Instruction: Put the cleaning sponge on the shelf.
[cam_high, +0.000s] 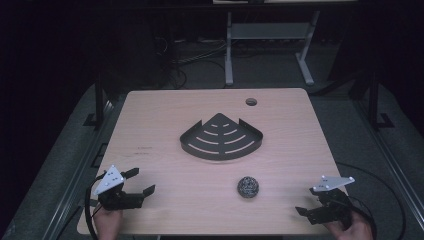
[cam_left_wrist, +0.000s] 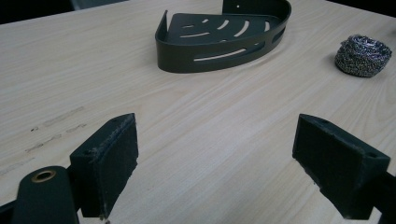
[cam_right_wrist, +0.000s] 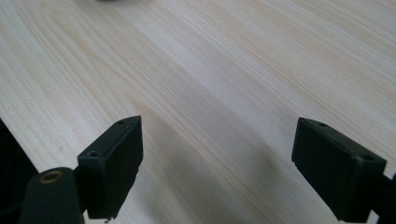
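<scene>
Light wood-grain tabletop (cam_high: 165, 120) seen from above, with two hand-held grippers at its near edge. No brand, label or legible writing appears on any item; the faint dark scuffs on the wood at the left are marks, not text.

Count of items: one black metal quarter-round corner shelf with slotted floor (cam_high: 221, 137), one ball of silvery steel-wool scourer (cam_high: 248, 186), one round cable hole (cam_high: 251, 102) near the far edge of the table, two grippers.

The corner shelf lies flat at the middle of the table, its curved wall toward the person and its point toward the far edge. The scourer rests on the bare wood just nearer than the shelf and slightly to its right, apart from it; in the left gripper view it sits at upper right (cam_left_wrist: 363, 55), beside the shelf (cam_left_wrist: 224, 39).

Left gripper (cam_high: 139, 182): at the near left corner, held in a hand (cam_high: 107, 220), jaws spread wide with only bare wood between them (its grey three-cornered plate faces up). Right gripper (cam_high: 306, 201): at the near right corner, held in a hand (cam_high: 357, 227), jaws likewise spread wide and holding nothing, over bare wood (cam_right_wrist: 219, 93).

The scourer lies between the two grippers, nearer the right one, and touches neither.
</scene>
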